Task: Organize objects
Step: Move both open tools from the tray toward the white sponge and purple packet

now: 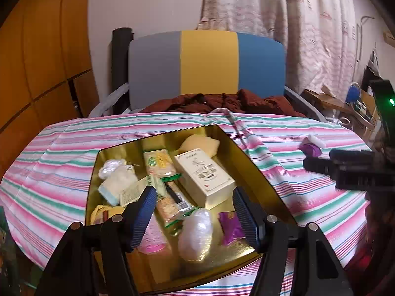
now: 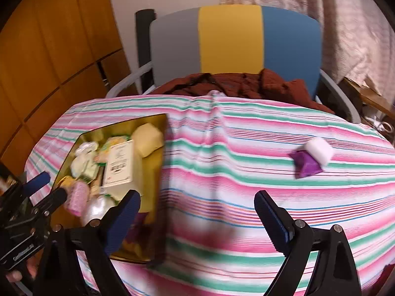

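Grey-yellow-blue chair (image 1: pixel 207 61) behind striped tablecloth (image 1: pixel 284 172); patterned curtain (image 1: pixel 284 24) right, wood panelling (image 1: pixel 37 61) left.

Striped tablecloth (image 2: pixel 222 172), gold tin (image 1: pixel 118 153), purple packet (image 2: pixel 307 164), white block (image 2: pixel 319 151)

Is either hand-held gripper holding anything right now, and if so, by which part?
Nothing is held. The left hand-held gripper hangs open over the gold tin; the right hand-held gripper is open above the striped cloth.
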`<state>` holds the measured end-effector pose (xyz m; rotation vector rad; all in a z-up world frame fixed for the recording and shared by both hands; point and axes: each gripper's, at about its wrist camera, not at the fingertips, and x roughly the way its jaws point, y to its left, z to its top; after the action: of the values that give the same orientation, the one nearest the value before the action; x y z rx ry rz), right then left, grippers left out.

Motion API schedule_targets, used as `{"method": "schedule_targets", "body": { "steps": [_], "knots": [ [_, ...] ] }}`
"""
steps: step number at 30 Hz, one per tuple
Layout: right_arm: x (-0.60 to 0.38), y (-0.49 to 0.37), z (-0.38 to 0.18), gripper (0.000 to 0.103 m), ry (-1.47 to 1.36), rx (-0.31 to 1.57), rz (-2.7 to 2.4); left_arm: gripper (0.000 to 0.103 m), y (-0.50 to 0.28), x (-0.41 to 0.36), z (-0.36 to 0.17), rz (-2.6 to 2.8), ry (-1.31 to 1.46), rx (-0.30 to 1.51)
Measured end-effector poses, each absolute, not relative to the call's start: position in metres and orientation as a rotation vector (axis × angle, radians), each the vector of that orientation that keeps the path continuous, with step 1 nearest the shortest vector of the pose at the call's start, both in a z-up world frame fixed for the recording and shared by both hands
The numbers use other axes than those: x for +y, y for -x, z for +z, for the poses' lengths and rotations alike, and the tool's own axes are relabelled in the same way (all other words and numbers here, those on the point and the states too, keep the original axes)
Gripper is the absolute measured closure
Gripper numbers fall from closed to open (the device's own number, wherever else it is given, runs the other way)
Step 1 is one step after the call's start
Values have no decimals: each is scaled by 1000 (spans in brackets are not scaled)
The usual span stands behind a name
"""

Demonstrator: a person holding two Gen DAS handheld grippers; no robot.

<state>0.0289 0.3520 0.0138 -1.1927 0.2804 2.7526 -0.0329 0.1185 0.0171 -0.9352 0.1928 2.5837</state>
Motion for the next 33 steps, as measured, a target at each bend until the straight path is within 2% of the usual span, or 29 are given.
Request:
{"method": "schedule_targets", "body": {
  "steps": [19, 27, 33],
  "knots": [
    [521, -36, 9, 7, 1037, 401, 2429, 38, 34, 180, 23, 2444, 897, 278],
    [588, -70, -14, 7, 905, 708, 2211, 38, 35, 225, 25, 2333, 900, 314],
    [601, -82, -15, 6, 864, 808, 2167, 38, 37, 273, 16, 2270, 927, 368]
  ]
}}
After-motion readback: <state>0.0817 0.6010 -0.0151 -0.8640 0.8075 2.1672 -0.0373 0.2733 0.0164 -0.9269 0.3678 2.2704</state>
